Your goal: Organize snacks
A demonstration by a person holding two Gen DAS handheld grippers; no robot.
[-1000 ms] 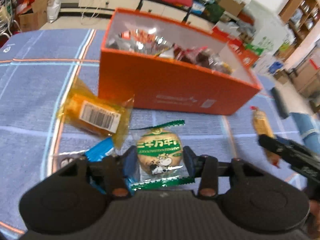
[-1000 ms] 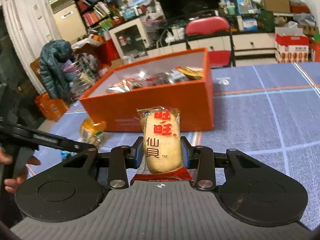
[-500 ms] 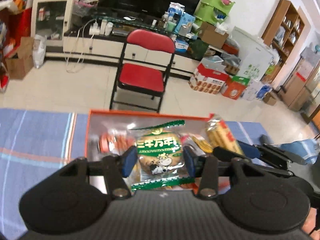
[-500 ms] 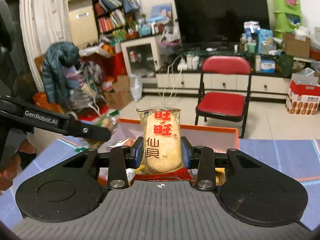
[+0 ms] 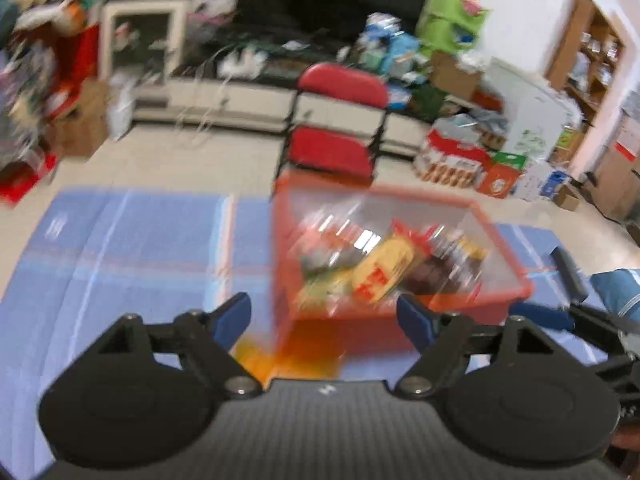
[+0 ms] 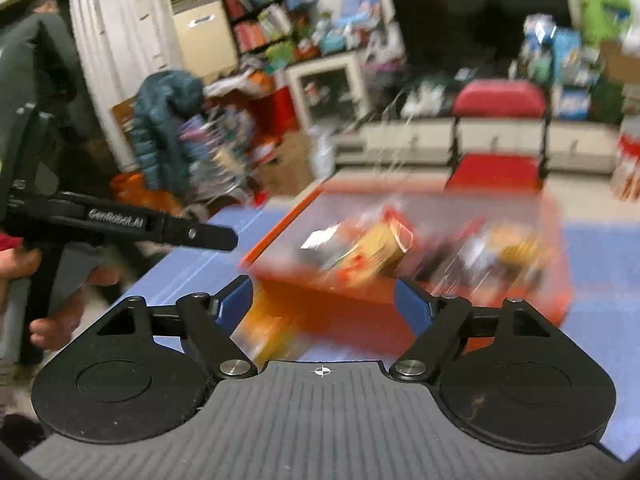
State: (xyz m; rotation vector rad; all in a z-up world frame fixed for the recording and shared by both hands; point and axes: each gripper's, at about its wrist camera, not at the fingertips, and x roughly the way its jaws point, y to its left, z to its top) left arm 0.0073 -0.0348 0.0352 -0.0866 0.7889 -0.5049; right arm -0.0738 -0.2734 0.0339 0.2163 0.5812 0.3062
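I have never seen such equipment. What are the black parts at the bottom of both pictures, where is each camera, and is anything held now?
No robot here: a person holds a hand tool in each hand, each with a camera looking forward along its two jaws. One picture is from the left gripper, the other from the right gripper. Both stand open and hold nothing. Ahead, on the blue tablecloth, is an orange box with snack packets inside, among them a yellow rice cracker packet. Another orange packet lies beside the box. The pictures are blurred by motion.
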